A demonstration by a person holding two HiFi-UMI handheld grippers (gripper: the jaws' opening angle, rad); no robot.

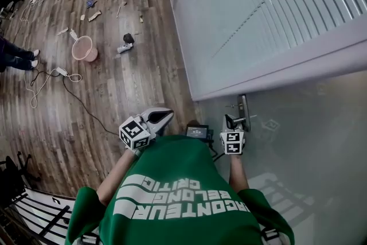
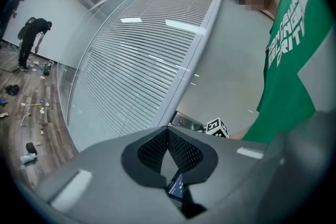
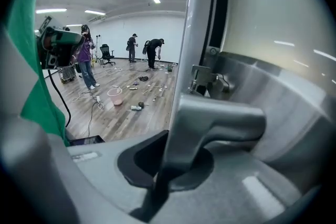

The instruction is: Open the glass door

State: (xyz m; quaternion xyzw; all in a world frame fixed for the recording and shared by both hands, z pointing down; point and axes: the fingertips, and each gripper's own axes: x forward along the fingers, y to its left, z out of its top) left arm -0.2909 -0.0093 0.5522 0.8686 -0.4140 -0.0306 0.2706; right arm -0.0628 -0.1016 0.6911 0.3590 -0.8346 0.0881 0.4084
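Note:
The frosted glass door [image 1: 304, 129] stands at my right, with its metal lever handle [image 1: 244, 111] near its left edge. My right gripper [image 1: 234, 124] is at that handle. In the right gripper view the right gripper [image 3: 168, 157] is shut on the door handle [image 3: 220, 120], whose lever runs between the jaws. My left gripper [image 1: 157, 118] hangs in front of my chest, away from the door. Seen from its own camera, the left gripper [image 2: 168, 150] is shut with its black pads [image 2: 152, 152] touching and nothing between them. The door handle [image 2: 186, 122] shows beyond it.
A glass wall with blinds [image 1: 258, 8] runs away from the door. On the wooden floor lie a pink basket [image 1: 84, 47], a white cable [image 1: 51, 74] and scattered litter. Several people [image 3: 155, 52] stand at the far end of the room. Black chairs [image 1: 11, 175] are at lower left.

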